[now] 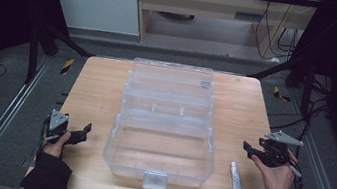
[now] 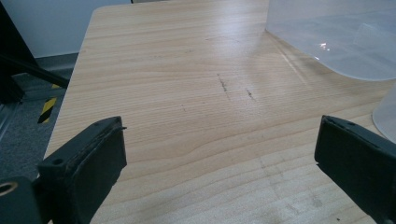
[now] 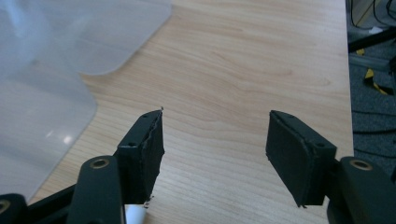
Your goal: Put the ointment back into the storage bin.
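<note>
1. The clear plastic box (image 1: 164,124) sits in the middle of the wooden table (image 1: 96,94) with its lid open. The lid leans back toward 12 o'clock.
2. The small white tube (image 1: 237,184) lies flat on the table at about 4 o'clock from the box, near it but not touching. It looks like the thing to go into the box.
3. The right gripper (image 1: 255,152) is just above the tube, at about 1 o'clock from it. Its claw is spread wide and pinches nothing. In the right gripper view (image 3: 212,149) there is bare wood between the two black pads.
4. The left gripper (image 1: 81,131) waits at 9 o'clock from the box. Its claw is spread wide too, with nothing in it (image 2: 219,163).
5. To do it well, I think the right gripper should turn down toward the tube first.
6. Put one pad on each long side of the tube, near its middle.
7. Squeeze softly. A hard squeeze could squash it.
8. Lift it well over the box wall, so it does not bump the rim.
9. The left gripper can hold the box so it does not slide.
</note>
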{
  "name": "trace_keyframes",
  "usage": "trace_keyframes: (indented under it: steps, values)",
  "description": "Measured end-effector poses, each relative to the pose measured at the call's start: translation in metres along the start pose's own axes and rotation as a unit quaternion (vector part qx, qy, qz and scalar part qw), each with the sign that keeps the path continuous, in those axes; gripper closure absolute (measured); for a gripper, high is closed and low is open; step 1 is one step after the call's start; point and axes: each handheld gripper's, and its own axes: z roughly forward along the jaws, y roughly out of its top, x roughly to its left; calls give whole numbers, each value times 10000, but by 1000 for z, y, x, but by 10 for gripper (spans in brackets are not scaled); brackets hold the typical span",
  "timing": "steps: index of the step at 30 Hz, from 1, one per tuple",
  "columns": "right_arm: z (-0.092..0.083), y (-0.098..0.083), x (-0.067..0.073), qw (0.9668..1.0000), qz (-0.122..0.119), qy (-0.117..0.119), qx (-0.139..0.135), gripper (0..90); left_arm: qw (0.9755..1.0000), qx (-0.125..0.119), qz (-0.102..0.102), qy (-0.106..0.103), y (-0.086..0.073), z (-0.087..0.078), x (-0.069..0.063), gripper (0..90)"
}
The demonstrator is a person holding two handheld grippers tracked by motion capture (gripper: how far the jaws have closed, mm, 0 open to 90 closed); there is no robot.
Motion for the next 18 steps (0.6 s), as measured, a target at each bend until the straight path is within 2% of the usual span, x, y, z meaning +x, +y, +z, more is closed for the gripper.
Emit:
trace_keyframes:
  steps: [6, 8, 9, 18]
  values:
    - [-12, 9, 6, 9996, -117, 52, 271, 382, 10000, -10, 2, -2, 0, 0, 0, 16]
    - [-13, 10, 7, 9992, -85, 89, 370, 384, 10000, -13, 2, 4, 0, 0, 0, 16]
    - [-15, 12, 9, 9984, -83, 136, 545, 393, 10000, -5, 1, 10, 0, 0, 0, 16]
    - [-21, 20, 19, 9955, -165, 287, 887, 390, 10000, -9, 8, 11, 0, 0, 0, 16]
